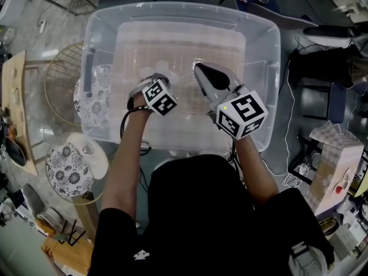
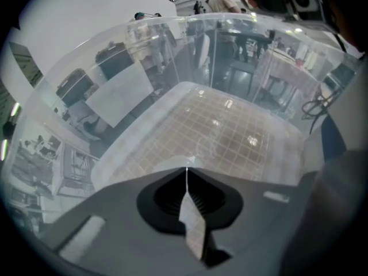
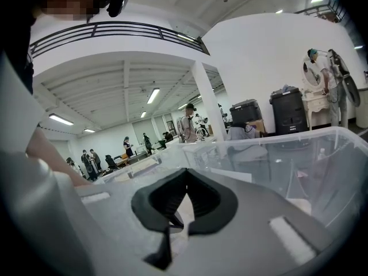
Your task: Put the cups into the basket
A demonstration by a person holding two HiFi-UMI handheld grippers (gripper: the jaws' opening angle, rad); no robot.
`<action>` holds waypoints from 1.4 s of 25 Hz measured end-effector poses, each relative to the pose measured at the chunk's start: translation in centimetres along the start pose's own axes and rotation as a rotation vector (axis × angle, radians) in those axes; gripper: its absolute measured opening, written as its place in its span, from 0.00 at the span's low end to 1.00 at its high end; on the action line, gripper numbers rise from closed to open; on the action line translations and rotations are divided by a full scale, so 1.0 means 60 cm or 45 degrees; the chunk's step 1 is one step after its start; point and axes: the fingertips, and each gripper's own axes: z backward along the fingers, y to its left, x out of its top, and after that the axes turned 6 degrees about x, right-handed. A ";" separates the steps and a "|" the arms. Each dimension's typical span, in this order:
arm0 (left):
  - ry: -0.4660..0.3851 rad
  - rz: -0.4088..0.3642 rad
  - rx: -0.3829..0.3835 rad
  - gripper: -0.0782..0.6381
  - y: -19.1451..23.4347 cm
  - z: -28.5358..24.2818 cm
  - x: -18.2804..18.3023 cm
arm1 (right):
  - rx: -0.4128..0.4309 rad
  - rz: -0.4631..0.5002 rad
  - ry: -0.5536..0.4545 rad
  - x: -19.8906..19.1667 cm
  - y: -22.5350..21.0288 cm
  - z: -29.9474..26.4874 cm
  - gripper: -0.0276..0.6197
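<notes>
The grey floor (image 1: pixel 57 16) of a cluttered workshop lay around a big clear plastic bin (image 1: pixel 184 9), and people stood far off in the open hall behind it. At the far left a wooden bench (image 1: pixel 14 96) ran along the edge of the head view. Just beside it stood the round wire basket (image 1: pixel 60 79), close against the bin's left wall. A piece of floral crockery (image 1: pixel 95 99) showed at that wall; whether it sat inside the bin or outside could not be told. Nearer the person, a second floral dish (image 1: pixel 72 168) rested on a small round stand, well apart from the basket.

The left gripper (image 2: pixel 186 169) pointed steeply down into the bin, its jaws brought together at the tips. A pale translucent shape (image 2: pixel 167 163), perhaps a clear cup, lay right at those tips; whether it was pinched could not be told. The right gripper (image 3: pixel 187 169) was held nearly level above the bin's middle, its jaws also closed, with nothing between them. To the right, cables and a patterned box (image 1: pixel 333 160) stood on the floor.
</notes>
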 end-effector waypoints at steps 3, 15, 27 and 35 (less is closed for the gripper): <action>-0.041 0.041 0.022 0.12 0.011 0.023 0.011 | 0.001 0.007 -0.011 0.007 0.006 0.003 0.04; -0.433 0.267 0.191 0.12 0.058 0.212 0.092 | 0.000 0.077 -0.050 0.036 0.039 0.020 0.04; -0.801 0.454 0.429 0.12 0.068 0.420 0.090 | 0.078 0.187 -0.050 0.050 0.126 0.018 0.04; -0.956 0.626 0.510 0.12 0.047 0.519 0.050 | 0.136 0.267 -0.067 0.064 0.201 0.023 0.04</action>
